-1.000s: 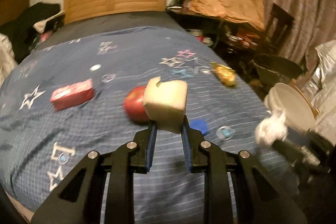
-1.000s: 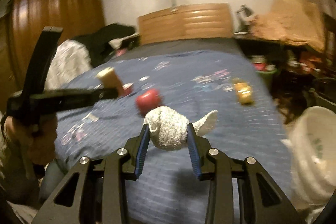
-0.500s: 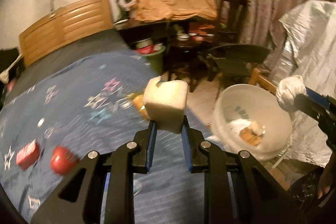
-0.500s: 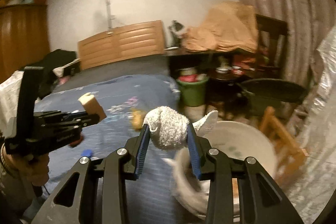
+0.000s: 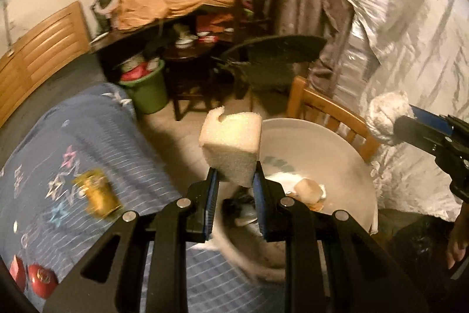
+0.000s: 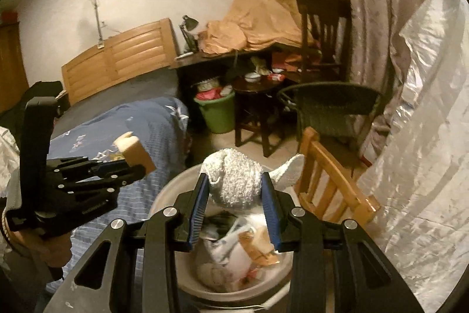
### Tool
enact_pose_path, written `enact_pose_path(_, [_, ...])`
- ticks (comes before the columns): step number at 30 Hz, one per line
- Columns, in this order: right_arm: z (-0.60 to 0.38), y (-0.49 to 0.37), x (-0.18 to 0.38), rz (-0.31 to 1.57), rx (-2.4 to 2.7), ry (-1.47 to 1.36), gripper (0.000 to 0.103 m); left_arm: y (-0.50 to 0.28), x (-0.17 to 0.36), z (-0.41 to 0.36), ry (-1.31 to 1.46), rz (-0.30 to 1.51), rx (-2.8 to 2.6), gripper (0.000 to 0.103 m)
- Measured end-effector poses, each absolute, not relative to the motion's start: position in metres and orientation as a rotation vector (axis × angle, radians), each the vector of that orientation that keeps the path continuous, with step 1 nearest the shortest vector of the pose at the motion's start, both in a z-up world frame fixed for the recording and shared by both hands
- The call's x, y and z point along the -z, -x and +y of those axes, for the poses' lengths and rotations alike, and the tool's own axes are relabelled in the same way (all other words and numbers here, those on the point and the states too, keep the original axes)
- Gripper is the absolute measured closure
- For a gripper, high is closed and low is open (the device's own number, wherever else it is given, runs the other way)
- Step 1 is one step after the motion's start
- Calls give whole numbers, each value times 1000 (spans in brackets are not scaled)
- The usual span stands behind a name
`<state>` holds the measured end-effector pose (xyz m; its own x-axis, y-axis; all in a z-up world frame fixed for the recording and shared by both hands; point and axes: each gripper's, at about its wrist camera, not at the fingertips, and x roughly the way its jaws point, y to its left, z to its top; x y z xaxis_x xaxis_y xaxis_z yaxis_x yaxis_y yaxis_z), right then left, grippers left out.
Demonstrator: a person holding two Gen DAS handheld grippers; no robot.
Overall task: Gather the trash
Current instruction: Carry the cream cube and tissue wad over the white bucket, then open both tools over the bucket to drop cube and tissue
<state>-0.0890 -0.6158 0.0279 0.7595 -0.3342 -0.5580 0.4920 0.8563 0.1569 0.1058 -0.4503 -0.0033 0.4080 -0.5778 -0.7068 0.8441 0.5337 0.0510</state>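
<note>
In your left wrist view, your left gripper (image 5: 234, 181) is clamped on a pale yellow, roughly cubic block of foam sponge (image 5: 231, 147), held by its lower part so most of the block stands clear above the fingertips. The round white plastic tub (image 5: 346, 154) that already holds scraps lies at about 4 o'clock from the block, its near rim passing right under your fingers, so the foam hangs over the tub's left edge rather than its middle. At 3 o'clock your right gripper (image 5: 410, 131) comes in from the frame edge with a white fuzzy crumpled cloth wad (image 5: 385, 119) at its tip. On the blue star-print bedspread (image 5: 88, 166) at 9 o'clock a yellow snack wrapper (image 5: 98, 195) waits, and red items sit at 7 o'clock.

In your right wrist view, the right gripper (image 6: 234, 192) is closed on the cloth wad (image 6: 234, 181), a loose tail of it sticking out toward 2 o'clock. The tub (image 6: 164, 195) opens directly below at 6 o'clock, with paper and wrappers inside. Your left gripper (image 6: 129, 166) with the foam block (image 6: 134, 151) sits at 9 o'clock, over the bed's edge beside the tub.

Your right hand looks the better placed: its load seems squarely above the opening, while the left probably needs a nudge rightward before letting go.
</note>
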Motion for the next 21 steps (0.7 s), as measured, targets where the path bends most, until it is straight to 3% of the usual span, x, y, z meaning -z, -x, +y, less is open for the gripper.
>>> enact_pose_path(21, [-626, 64, 12, 623, 426, -335, 65, -107, 44, -489, -531, 749, 990, 81])
